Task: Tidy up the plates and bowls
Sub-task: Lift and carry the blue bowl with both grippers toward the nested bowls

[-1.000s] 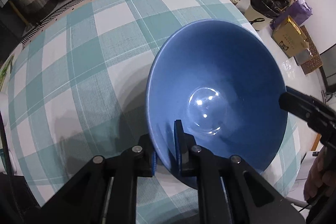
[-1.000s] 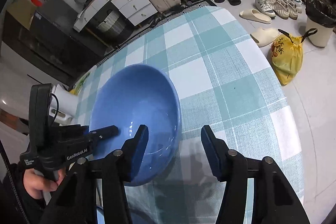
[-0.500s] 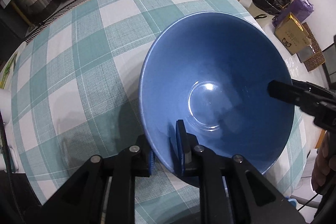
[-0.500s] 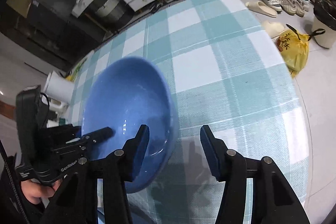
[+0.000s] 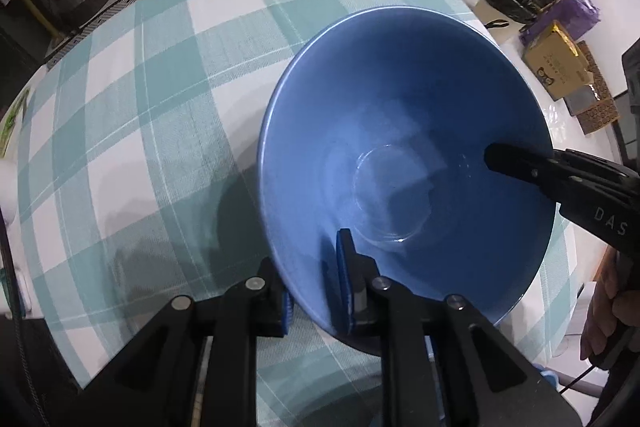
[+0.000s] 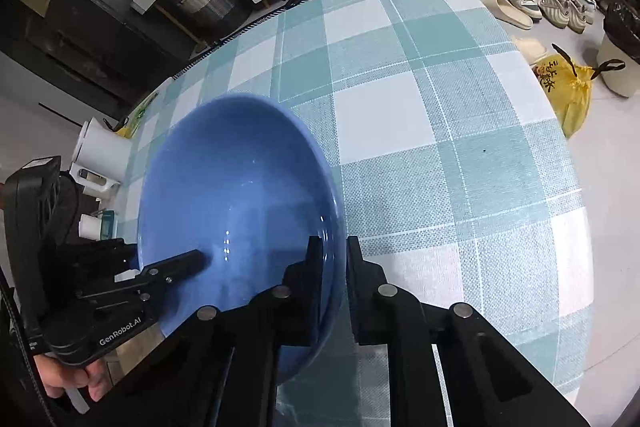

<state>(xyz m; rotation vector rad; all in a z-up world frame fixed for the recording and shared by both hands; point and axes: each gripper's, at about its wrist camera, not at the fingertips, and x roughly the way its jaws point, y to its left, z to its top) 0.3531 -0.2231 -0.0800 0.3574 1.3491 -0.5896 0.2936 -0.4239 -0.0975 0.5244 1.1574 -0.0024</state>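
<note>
Over the near table, the left gripper and right gripper are both pinching the bowl's rim, its placing seemingly pending.

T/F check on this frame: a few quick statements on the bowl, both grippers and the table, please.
1. The left gripper is clamped on the bowl rim. True.
2. The right gripper hangs open beside the bowl. False: its jaws have just closed on the rim opposite.
3. The bowl holds food. False: it is empty.
4. The tablecloth is teal and white check. True.
5. A plate sits beside the bowl. False: none is in view.
</note>
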